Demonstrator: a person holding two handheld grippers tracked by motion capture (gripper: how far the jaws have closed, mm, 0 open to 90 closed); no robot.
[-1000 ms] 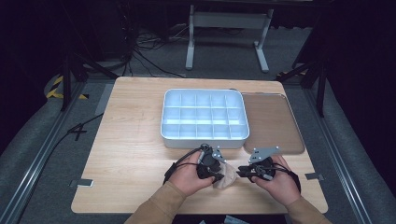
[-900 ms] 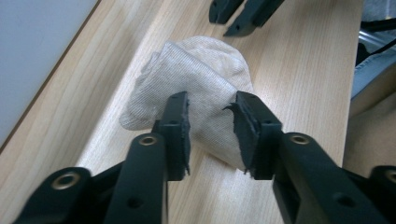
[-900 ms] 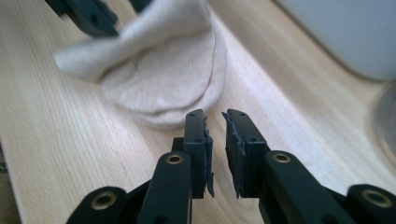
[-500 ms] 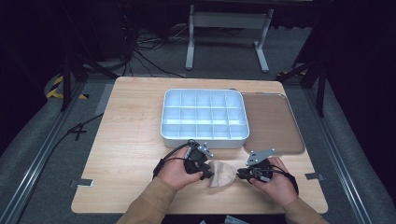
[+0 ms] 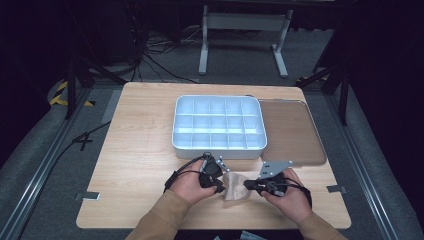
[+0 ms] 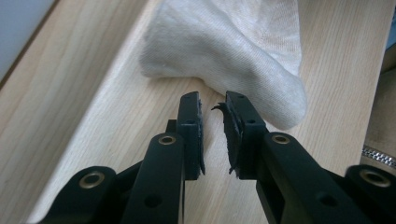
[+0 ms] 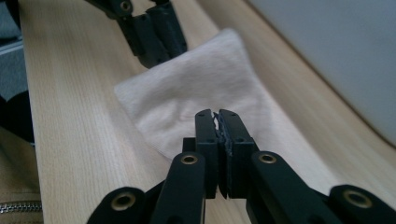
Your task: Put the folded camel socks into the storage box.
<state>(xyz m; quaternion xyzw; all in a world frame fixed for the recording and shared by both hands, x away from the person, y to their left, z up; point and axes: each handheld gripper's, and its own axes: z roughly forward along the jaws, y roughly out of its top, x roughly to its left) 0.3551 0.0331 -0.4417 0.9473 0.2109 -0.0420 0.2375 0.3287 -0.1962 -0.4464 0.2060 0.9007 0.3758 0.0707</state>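
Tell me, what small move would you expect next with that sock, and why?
Probably the left gripper eases forward and closes on the white sock. Its jaws stand slightly apart, just short of the fabric, holding nothing. The right gripper looks shut over the opposite edge, so a second grip would let both hands lift it.

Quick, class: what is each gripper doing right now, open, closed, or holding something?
Left gripper: open, jaws apart just short of the cream sock.
Right gripper: jaws closed above the sock, gripping nothing visible.
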